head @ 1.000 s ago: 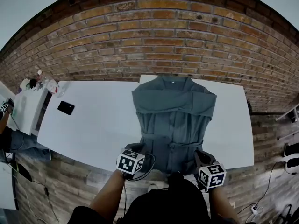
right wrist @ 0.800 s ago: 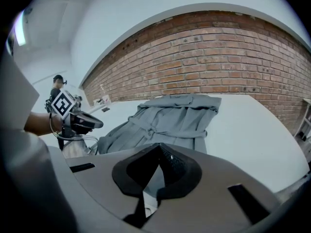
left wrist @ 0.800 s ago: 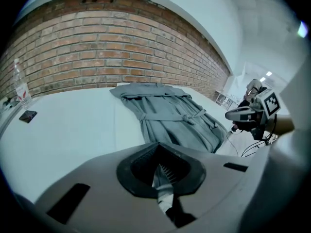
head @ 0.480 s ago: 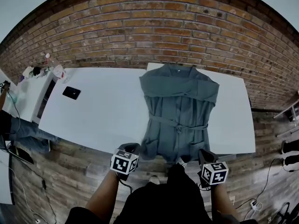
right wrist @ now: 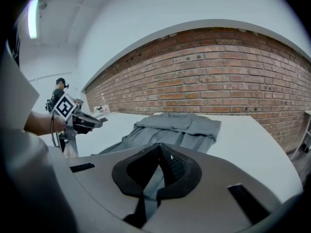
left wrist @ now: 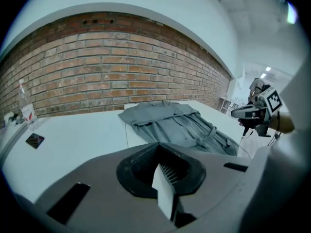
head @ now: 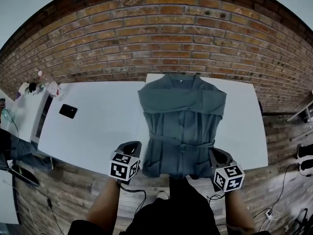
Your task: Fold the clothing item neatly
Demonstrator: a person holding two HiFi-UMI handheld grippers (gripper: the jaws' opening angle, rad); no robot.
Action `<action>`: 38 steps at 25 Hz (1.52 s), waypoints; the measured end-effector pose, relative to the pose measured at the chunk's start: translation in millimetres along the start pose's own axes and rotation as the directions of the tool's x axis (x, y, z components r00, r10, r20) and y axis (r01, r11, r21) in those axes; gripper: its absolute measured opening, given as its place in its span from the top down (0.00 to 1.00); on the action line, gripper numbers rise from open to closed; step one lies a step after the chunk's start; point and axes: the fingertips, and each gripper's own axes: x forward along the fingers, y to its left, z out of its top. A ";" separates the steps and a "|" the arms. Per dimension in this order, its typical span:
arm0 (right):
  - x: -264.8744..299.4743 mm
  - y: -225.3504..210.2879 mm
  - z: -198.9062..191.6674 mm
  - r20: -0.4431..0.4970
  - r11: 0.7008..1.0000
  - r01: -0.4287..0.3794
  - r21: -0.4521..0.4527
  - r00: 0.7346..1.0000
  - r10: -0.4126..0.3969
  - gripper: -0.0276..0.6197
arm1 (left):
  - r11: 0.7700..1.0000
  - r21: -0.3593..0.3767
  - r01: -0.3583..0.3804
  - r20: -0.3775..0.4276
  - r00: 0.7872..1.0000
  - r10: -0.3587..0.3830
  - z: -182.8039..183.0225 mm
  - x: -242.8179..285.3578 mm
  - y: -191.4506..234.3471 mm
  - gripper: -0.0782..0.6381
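Observation:
A grey-blue belted garment [head: 181, 121] lies flat on the white table [head: 98, 126], collar towards the brick wall and hem at the near edge. My left gripper [head: 131, 148] hovers just left of the hem's left corner, jaws shut with nothing between them [left wrist: 160, 171]. My right gripper [head: 218, 156] is by the hem's right corner, also shut [right wrist: 159, 166]; grey cloth shows below its closed jaws, and I cannot tell whether it touches them. Each gripper view shows the garment [left wrist: 175, 123] [right wrist: 175, 127] stretching ahead and the other gripper off to the side.
A black phone [head: 68, 111] lies on the table's left part, with bottles [head: 51, 88] at its far left corner. A lower white side table [head: 24, 111] stands further left. Behind is a brick wall [head: 171, 38]; cables trail on the wooden floor [head: 274, 212].
Both grippers dipped back off the near table edge, then rose again. The left one has ended further left of the hem corner. The garment still lies flat.

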 end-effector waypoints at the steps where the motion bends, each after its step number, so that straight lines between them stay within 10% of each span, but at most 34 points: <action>1: 11.5 -9.6 12.4 0.012 1.000 -0.004 -0.007 1.000 0.004 0.95 | 1.000 0.015 -0.002 0.009 1.000 0.002 16.2 10.5 5.0 0.89; 13: 198.3 -147.5 151.1 -0.002 0.977 -0.099 -0.186 0.995 0.101 0.95 | 0.961 0.274 0.029 -0.021 0.999 -0.024 204.3 201.0 66.1 0.89; 18: 282.0 -186.4 155.1 -0.095 0.972 -0.191 -0.134 0.979 0.179 0.95 | 0.946 0.252 0.203 -0.164 0.972 -0.165 207.0 289.3 69.8 0.74; 26: 388.6 -209.6 135.1 -0.353 0.945 -0.317 -0.085 0.896 0.269 0.81 | 0.966 0.184 0.181 -0.215 0.967 -0.140 226.4 375.5 112.0 0.73; 38: 429.3 -212.3 102.9 -0.548 0.950 -0.297 -0.097 0.813 0.198 0.78 | 0.964 0.119 0.236 -0.401 0.900 -0.171 198.6 417.3 116.2 0.74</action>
